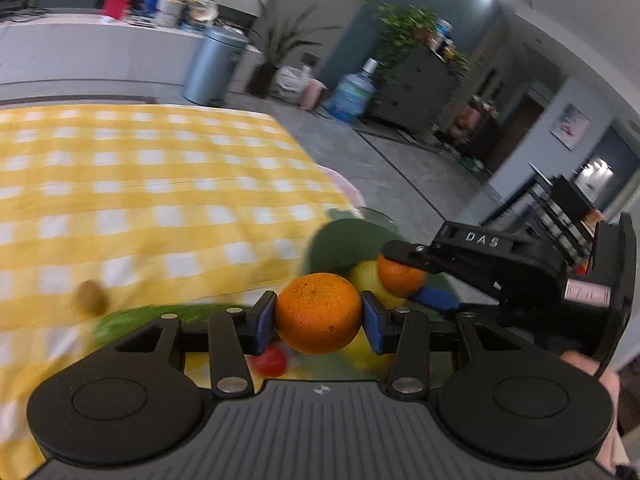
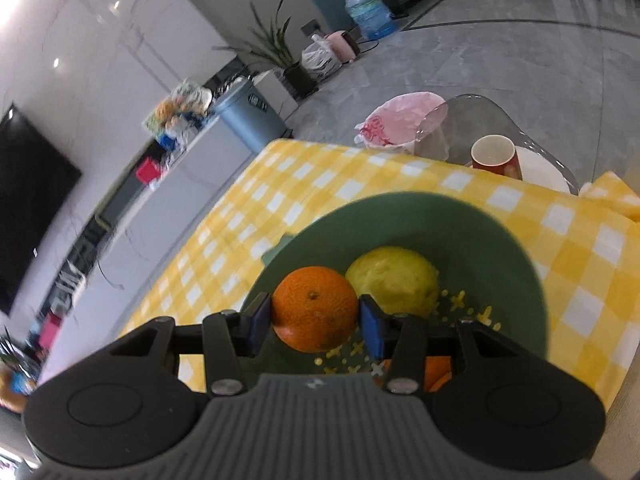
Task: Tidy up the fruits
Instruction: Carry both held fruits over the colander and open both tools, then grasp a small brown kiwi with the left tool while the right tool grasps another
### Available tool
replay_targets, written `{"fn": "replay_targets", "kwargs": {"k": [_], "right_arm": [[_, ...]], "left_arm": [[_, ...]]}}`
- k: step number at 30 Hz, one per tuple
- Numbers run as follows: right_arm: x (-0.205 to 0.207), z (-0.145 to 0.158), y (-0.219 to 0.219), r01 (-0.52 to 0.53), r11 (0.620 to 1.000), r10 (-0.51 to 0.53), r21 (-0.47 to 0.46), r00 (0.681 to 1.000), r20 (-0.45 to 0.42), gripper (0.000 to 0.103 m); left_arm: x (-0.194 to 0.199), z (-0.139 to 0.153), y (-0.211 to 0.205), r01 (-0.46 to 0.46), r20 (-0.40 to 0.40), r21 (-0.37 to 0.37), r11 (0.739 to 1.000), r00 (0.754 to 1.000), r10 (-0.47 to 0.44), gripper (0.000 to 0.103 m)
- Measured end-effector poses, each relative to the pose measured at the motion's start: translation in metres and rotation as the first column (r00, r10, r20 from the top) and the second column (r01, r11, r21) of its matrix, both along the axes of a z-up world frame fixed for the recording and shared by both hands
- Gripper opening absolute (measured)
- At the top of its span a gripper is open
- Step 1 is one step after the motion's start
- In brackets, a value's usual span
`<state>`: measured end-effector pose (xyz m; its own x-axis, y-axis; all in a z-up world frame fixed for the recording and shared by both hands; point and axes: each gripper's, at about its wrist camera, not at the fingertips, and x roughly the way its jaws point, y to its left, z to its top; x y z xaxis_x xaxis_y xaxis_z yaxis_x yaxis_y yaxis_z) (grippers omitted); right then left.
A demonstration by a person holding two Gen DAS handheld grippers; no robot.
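My left gripper (image 1: 319, 314) is shut on an orange (image 1: 318, 312), held above the table near the green bowl (image 1: 340, 236). My right gripper (image 2: 316, 316) is shut on a second orange (image 2: 315, 307) and holds it over the green bowl (image 2: 460, 220), beside a yellow lemon (image 2: 394, 280) that lies in the bowl. In the left wrist view the right gripper (image 1: 416, 284) shows at right with its orange (image 1: 400, 278) next to the lemon (image 1: 368, 278). A kiwi (image 1: 90, 298) and a red fruit (image 1: 271, 361) lie on the yellow checked cloth (image 1: 140, 184).
A blurred green object (image 1: 132, 318) lies by the left gripper. An orange piece (image 2: 436, 372) shows under the right gripper. A red cup (image 2: 496, 158) and white plate (image 2: 540, 168) sit on a clear chair past the table edge, with a pink-lined bin (image 2: 400, 124).
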<state>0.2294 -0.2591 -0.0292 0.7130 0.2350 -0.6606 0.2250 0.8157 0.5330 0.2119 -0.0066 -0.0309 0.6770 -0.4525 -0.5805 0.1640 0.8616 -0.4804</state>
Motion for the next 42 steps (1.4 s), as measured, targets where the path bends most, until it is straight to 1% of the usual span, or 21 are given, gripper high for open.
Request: {"fn": "replay_targets", "kwargs": {"k": [2, 5, 9, 11, 13, 17, 18, 19, 21, 23, 26, 29, 33, 35, 36, 37, 39, 40, 42], "right_arm": [[0.0, -0.001, -0.008, 0.015, 0.999, -0.015, 0.029, 1.0, 0.011, 0.045], [0.001, -0.004, -0.015, 0.022, 0.998, -0.022, 0.064, 1.0, 0.009, 0.045], [0.01, -0.011, -0.014, -0.027, 0.995, 0.027, 0.096, 1.0, 0.003, 0.045], [0.016, -0.014, -0.008, -0.068, 0.993, 0.068, 0.099, 0.998, 0.0, 0.045], [0.019, -0.016, -0.003, -0.084, 0.992, 0.085, 0.097, 0.996, -0.01, 0.046], [0.019, -0.018, 0.001, -0.087, 0.993, 0.089, 0.08, 0.996, -0.016, 0.047], [0.019, -0.018, -0.001, -0.079, 0.993, 0.08, 0.085, 0.997, -0.005, 0.048], [0.018, -0.017, -0.002, -0.074, 0.993, 0.074, 0.096, 0.997, 0.007, 0.052], [0.017, -0.015, -0.005, -0.073, 0.988, 0.069, 0.135, 0.997, 0.033, 0.054], [0.016, -0.013, -0.006, -0.07, 0.986, 0.064, 0.15, 0.997, 0.046, 0.054], [0.015, -0.011, -0.007, -0.056, 0.989, 0.05, 0.138, 0.998, 0.046, 0.054], [0.011, -0.01, -0.015, -0.021, 0.989, 0.015, 0.148, 0.999, 0.044, 0.054], [0.004, -0.005, -0.031, 0.032, 0.984, -0.044, 0.175, 0.997, 0.064, 0.055], [0.0, -0.002, -0.037, 0.044, 0.984, -0.058, 0.172, 0.995, 0.075, 0.059], [-0.001, 0.0, -0.038, 0.043, 0.985, -0.056, 0.166, 0.995, 0.077, 0.064], [-0.002, 0.001, -0.038, 0.03, 0.988, -0.042, 0.152, 0.996, 0.074, 0.07], [-0.002, 0.006, -0.035, -0.017, 0.993, 0.009, 0.117, 0.997, 0.073, 0.075], [-0.003, 0.009, -0.034, -0.031, 0.995, 0.023, 0.1, 0.997, 0.08, 0.079], [-0.007, 0.016, -0.031, -0.045, 0.997, 0.039, 0.062, 0.995, 0.097, 0.083]], "left_arm": [[0.013, -0.001, -0.009, 0.02, -0.023, 0.0, 1.0, 1.0, -0.02, 0.05], [0.03, -0.003, -0.025, 0.038, -0.048, 0.031, 0.999, 0.998, -0.036, 0.051], [0.038, -0.011, -0.038, 0.055, -0.063, 0.059, 0.997, 0.997, -0.051, 0.051], [0.037, -0.014, -0.039, 0.065, -0.07, 0.052, 0.997, 0.996, -0.061, 0.05], [0.039, -0.016, -0.039, 0.068, -0.075, 0.051, 0.996, 0.995, -0.064, 0.05], [0.038, -0.016, -0.041, 0.055, -0.066, 0.057, 0.997, 0.997, -0.051, 0.051], [0.037, -0.015, -0.041, 0.045, -0.056, 0.057, 0.997, 0.998, -0.042, 0.054], [0.036, -0.013, -0.041, 0.04, -0.043, 0.057, 0.998, 0.998, -0.038, 0.061], [0.034, -0.01, -0.039, 0.037, -0.022, 0.045, 0.998, 0.999, -0.036, 0.069], [0.032, -0.007, -0.036, 0.026, -0.007, 0.033, 0.999, 1.0, -0.026, 0.071], [0.031, -0.005, -0.034, 0.012, -0.006, 0.035, 0.999, 1.0, -0.012, 0.074], [0.031, -0.004, -0.033, 0.003, -0.008, 0.04, 0.999, 1.0, -0.003, 0.075], [0.027, -0.001, -0.034, 0.011, 0.001, 0.055, 0.998, 1.0, -0.011, 0.077], [0.024, 0.0, -0.034, 0.006, 0.006, 0.065, 0.998, 1.0, -0.007, 0.077], [0.023, 0.001, -0.034, -0.007, 0.002, 0.073, 0.997, 1.0, 0.007, 0.077], [0.022, 0.002, -0.034, -0.025, -0.004, 0.085, 0.996, 1.0, 0.025, 0.077], [0.019, 0.007, -0.032, -0.041, 0.007, 0.094, 0.995, 0.999, 0.04, 0.078], [0.016, 0.009, -0.031, -0.045, 0.015, 0.096, 0.994, 0.999, 0.044, 0.078], [0.012, 0.014, -0.026, -0.055, 0.022, 0.098, 0.994, 0.998, 0.053, 0.079]]}}
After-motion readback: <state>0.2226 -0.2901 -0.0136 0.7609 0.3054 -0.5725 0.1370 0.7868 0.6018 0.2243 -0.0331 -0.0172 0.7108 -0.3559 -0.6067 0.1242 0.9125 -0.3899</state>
